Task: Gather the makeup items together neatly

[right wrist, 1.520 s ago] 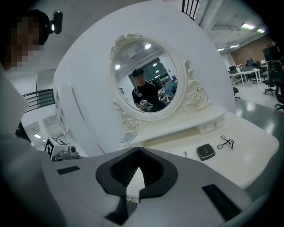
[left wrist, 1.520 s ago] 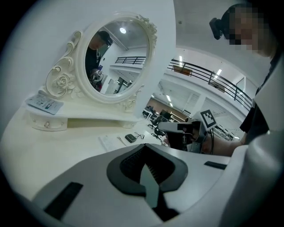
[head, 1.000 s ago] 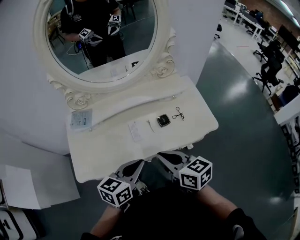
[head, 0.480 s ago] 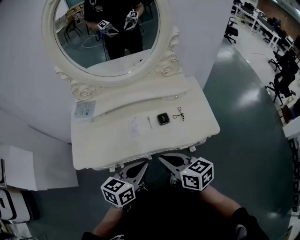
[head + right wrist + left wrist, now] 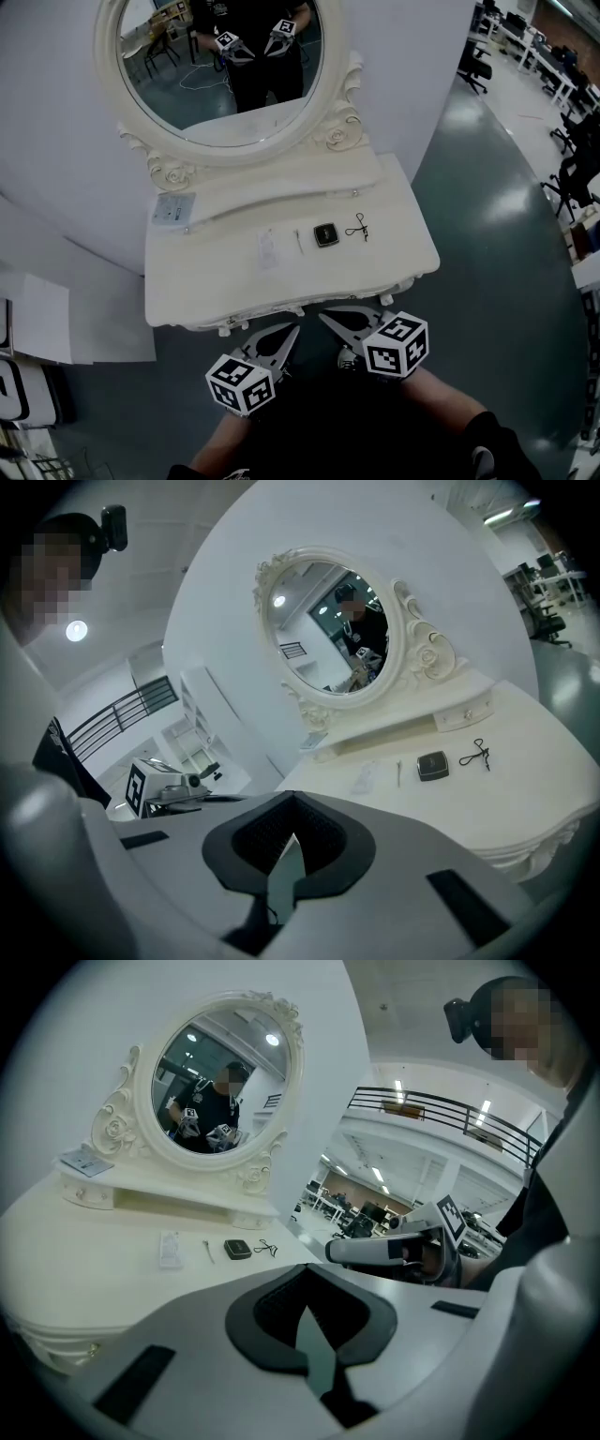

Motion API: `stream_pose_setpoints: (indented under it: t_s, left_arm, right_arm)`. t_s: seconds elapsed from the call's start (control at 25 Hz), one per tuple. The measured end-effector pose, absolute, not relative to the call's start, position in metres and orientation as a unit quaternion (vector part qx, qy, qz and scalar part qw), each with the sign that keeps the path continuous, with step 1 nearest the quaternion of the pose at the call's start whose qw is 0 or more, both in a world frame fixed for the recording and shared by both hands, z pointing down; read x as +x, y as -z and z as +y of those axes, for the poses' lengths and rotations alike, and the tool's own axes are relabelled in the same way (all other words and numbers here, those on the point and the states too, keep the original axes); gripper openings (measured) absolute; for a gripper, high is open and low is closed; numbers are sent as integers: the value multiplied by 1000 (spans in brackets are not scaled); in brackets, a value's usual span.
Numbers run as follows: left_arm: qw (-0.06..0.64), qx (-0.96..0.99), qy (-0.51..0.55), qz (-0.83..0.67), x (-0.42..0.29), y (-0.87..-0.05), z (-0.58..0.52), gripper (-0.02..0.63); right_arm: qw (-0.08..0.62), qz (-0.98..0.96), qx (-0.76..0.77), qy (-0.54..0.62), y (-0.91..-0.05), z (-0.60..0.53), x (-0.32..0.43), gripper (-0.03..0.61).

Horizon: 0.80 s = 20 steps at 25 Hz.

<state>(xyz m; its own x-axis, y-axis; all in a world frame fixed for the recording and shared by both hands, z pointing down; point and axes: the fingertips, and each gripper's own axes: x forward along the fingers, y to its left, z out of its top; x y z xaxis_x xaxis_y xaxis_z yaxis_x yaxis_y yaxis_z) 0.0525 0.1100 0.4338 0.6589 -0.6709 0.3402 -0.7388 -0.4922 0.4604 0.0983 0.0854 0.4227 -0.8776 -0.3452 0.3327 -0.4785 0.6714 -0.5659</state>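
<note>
Black compact (image 5: 325,235) lies mid-top on vanity table (image 5: 398,255). Just right of compact: eyelash curler (image 5: 357,227); just left: thin stick (image 5: 299,241), white sachet (image 5: 267,249). Nearer than compact, off table: left gripper (image 5: 291,328), right gripper (image 5: 326,318), jaws together, empty.

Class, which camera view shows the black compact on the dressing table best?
The right gripper view: the compact appears largest there, unblocked, with its lid visible. The head view shows it from above, smaller. The left gripper view shows it smallest, at a low angle.
</note>
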Motion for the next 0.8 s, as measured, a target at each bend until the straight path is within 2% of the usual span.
stream_pose_setpoints:
  t_s: [0.8]
  left_arm:
    - [300, 862, -69, -403, 35, -436, 97, 8]
  right_arm:
    - [89, -903, 233, -349, -427, 80, 84, 29]
